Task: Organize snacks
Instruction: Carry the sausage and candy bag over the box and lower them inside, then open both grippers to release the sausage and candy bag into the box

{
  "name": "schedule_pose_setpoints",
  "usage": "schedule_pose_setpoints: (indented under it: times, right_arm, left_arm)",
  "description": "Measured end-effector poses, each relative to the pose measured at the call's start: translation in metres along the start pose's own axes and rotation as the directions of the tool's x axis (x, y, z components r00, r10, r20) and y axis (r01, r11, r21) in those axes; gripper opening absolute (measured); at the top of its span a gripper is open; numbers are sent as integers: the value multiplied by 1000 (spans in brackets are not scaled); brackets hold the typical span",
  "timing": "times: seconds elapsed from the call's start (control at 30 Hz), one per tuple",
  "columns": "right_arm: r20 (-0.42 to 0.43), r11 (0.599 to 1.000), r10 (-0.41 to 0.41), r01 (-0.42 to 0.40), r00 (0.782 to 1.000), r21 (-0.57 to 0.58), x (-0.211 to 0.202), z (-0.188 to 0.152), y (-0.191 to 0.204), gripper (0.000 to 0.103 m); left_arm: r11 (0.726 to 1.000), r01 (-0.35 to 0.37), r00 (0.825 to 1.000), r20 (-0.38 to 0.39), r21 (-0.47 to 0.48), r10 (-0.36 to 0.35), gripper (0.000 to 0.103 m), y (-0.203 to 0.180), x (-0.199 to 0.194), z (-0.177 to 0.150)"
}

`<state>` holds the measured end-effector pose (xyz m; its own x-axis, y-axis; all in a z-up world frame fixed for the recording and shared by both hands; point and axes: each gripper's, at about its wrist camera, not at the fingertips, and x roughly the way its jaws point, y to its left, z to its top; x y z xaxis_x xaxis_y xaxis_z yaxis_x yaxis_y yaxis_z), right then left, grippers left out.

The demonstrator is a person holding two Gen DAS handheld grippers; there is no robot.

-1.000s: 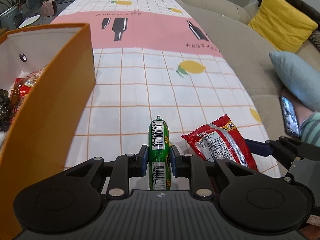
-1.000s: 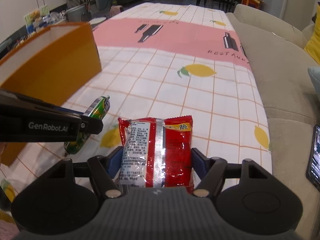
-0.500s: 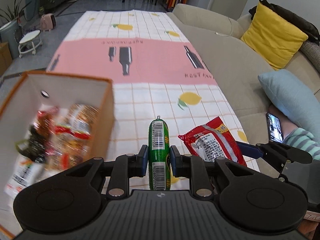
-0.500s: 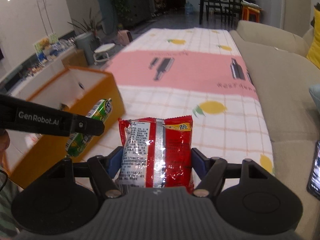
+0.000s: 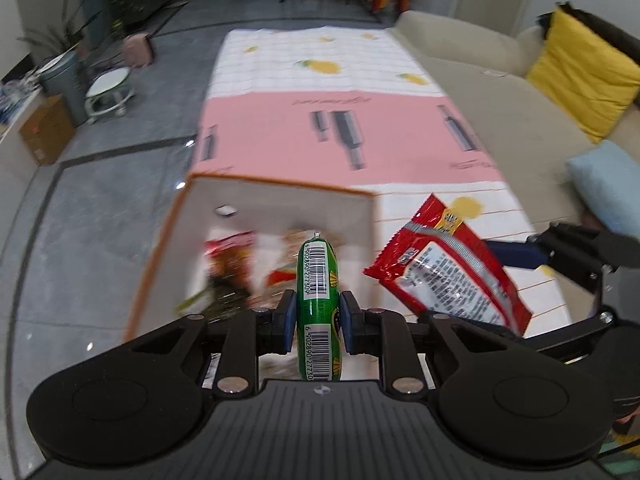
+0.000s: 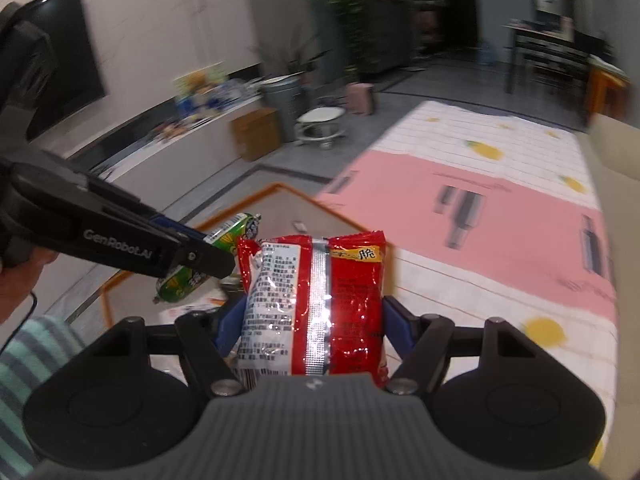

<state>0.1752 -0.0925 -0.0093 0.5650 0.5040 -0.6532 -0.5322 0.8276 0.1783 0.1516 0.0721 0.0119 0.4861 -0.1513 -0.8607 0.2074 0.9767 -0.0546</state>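
Note:
My left gripper (image 5: 318, 316) is shut on a green sausage stick (image 5: 318, 280) with barcodes, held above the open orange box (image 5: 280, 188). Several snack packets (image 5: 228, 256) lie blurred inside the box. My right gripper (image 6: 310, 320) is shut on a red snack packet (image 6: 316, 300), squeezed between its blue pads. In the left wrist view that red snack packet (image 5: 448, 268) hangs just right of the box's corner. In the right wrist view the left gripper (image 6: 192, 256) crosses from the left with the green sausage stick (image 6: 224, 236) over the orange box (image 6: 280, 190).
The box stands on a tablecloth (image 5: 340, 136) with a pink band and lemon prints. A beige sofa (image 5: 480, 92) with a yellow cushion (image 5: 580, 76) and a blue cushion (image 5: 600, 176) runs along the right. Grey floor (image 5: 100, 220) lies to the left. A striped sleeve (image 6: 28, 356) shows bottom left.
Both grippers have risen and swung left with their snacks. The orange box, seen from the side a second ago, now lies under the green sausage stick, its inside in view.

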Motion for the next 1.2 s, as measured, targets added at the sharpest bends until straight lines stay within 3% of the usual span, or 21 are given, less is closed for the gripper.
schedule_pose_setpoints:
  times: [0.27, 0.6, 1.03, 1.2]
  right_arm:
    - [-170, 980, 18, -51, 985, -192, 65, 21, 58, 69]
    - [-315, 895, -68, -82, 947, -439, 133, 6, 100, 69]
    - [-376, 881, -122, -74, 919, -467, 171, -9, 99, 70]
    - [-378, 885, -115, -78, 919, -459, 175, -9, 97, 70]
  left_arm:
    - [996, -74, 990, -125, -46, 68, 24, 55, 31, -9]
    - [990, -122, 950, -280, 68, 136, 24, 62, 85, -28]
    - [989, -134, 922, -359, 61, 147, 24, 73, 114, -39]
    - [989, -138, 917, -369, 56, 149, 25, 72, 117, -38]
